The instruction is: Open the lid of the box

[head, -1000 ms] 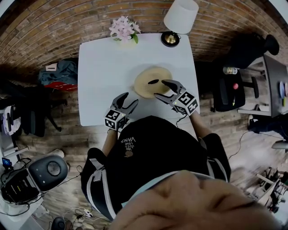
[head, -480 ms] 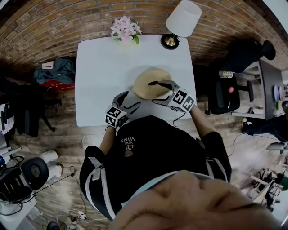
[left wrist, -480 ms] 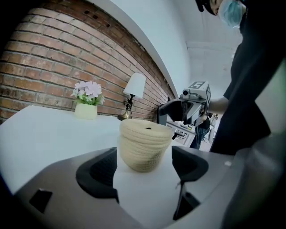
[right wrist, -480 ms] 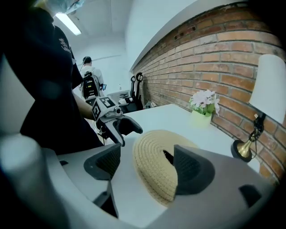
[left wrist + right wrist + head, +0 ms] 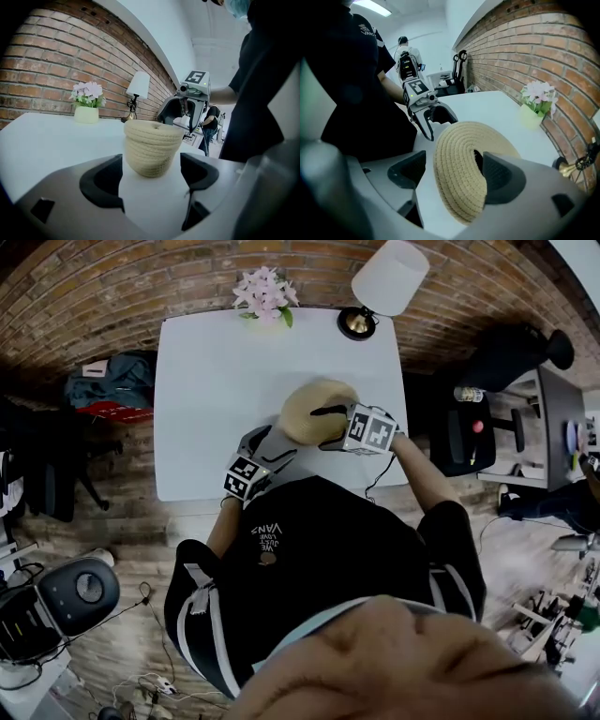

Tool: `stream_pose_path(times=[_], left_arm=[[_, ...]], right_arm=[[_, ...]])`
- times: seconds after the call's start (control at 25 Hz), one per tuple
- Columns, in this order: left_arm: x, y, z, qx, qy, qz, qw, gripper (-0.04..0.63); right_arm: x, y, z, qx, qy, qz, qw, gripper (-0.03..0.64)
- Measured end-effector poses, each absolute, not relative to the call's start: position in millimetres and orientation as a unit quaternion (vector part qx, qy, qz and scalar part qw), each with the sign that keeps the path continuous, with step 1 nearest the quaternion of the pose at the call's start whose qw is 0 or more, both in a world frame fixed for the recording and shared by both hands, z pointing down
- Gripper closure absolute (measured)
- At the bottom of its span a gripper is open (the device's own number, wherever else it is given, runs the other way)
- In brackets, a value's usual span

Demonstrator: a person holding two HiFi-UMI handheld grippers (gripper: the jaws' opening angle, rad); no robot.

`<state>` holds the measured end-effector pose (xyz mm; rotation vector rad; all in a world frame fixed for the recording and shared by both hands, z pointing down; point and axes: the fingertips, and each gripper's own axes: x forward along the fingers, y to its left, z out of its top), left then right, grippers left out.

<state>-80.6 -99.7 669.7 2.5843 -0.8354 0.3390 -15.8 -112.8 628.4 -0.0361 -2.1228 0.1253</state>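
Note:
A round woven rope box (image 5: 309, 407) with a domed lid stands on the white table (image 5: 216, 371). My right gripper (image 5: 328, 427) hangs over the near right part of the lid (image 5: 461, 180). Its jaws are opening, one on each side of the lid's top, and the pads press on nothing. A dark knob (image 5: 478, 160) shows beside the right finger (image 5: 499, 180). My left gripper (image 5: 272, 448) is open at the box's near left side. In the left gripper view the box (image 5: 152, 147) stands just ahead of the gap between the fingers (image 5: 101, 180), untouched.
A pot of pink flowers (image 5: 265, 292) and a lamp with a white shade (image 5: 386, 277) stand at the table's far edge. A black office chair (image 5: 473, 432) is to the right of the table. Bags (image 5: 103, 390) lie on the floor to the left.
Both grippers have moved in toward the box and their jaws have spread wider. The right gripper has come over the lid; the left one has closed in on the box's side.

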Motion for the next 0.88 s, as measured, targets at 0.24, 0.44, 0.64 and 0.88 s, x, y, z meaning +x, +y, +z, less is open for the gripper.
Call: stream_pose_path(times=[0.24, 0.44, 0.64, 0.88], left_arm=[[-76.4, -104.4, 676.1, 0.927, -0.295, 0.129, 0.194, 0.221], [-71.1, -111.1, 681.6, 0.927, -0.293, 0.142, 0.186, 0.221], [-64.1, -114.9, 684.0, 0.927, -0.29, 0.148, 0.186, 0.221], [-56.4, -113.9, 688.8, 0.926, -0.285, 0.157, 0.189, 0.221]], right_arm=[[-9.6, -108.4, 640.8, -0.056, -0.836, 0.025, 0.545, 0.267], [-4.4, -105.5, 653.5, -0.086, -0.809, -0.001, 0.582, 0.267], [-6.9, -106.1, 666.0, -0.114, -0.788, -0.02, 0.605, 0.267], [-12.2, -108.7, 681.4, -0.137, -0.766, -0.026, 0.627, 0.267]])
